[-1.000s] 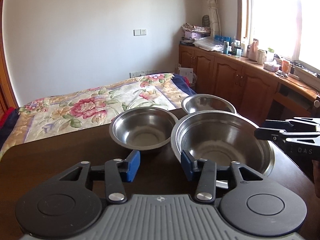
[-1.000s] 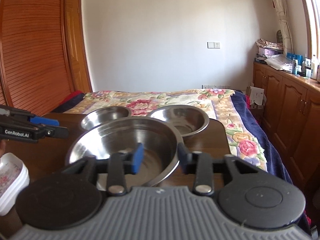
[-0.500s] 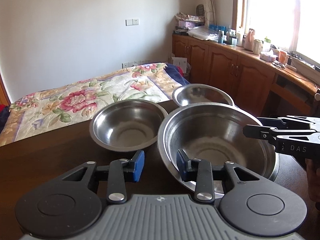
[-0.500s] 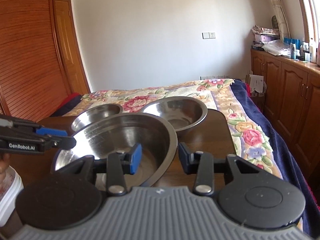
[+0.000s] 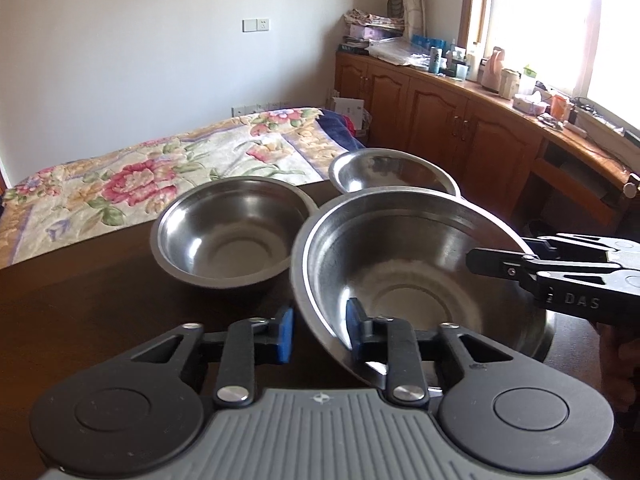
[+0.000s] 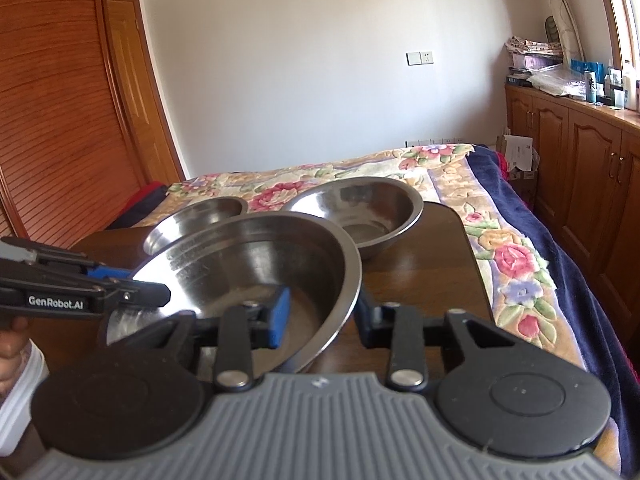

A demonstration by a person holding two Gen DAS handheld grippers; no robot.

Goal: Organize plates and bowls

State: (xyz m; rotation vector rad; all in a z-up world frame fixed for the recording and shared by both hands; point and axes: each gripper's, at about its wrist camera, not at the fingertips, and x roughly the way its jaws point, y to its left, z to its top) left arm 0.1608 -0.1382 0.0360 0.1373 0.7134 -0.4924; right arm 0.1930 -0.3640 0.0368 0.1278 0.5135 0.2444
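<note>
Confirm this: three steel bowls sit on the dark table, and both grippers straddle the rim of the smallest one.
Not quite. The three steel bowls are on the dark table, but both grippers straddle the rim of the largest bowl, the near one. The left wrist view shows the left gripper across its rim; the right gripper does likewise.

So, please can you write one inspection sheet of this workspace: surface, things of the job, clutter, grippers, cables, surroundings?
Surface: dark wooden table, bare between the bowls.
Job's things: large steel bowl nearest; medium steel bowl and small steel bowl behind it, all upright, unstacked.
Clutter: white dish at the table's left edge, partly cut off.
Grippers: left gripper and right gripper each open, straddling the large bowl's rim on opposite sides.
Cables: nothing seen.
Surroundings: floral bed, wooden cabinets with bottles on top, window.
</note>
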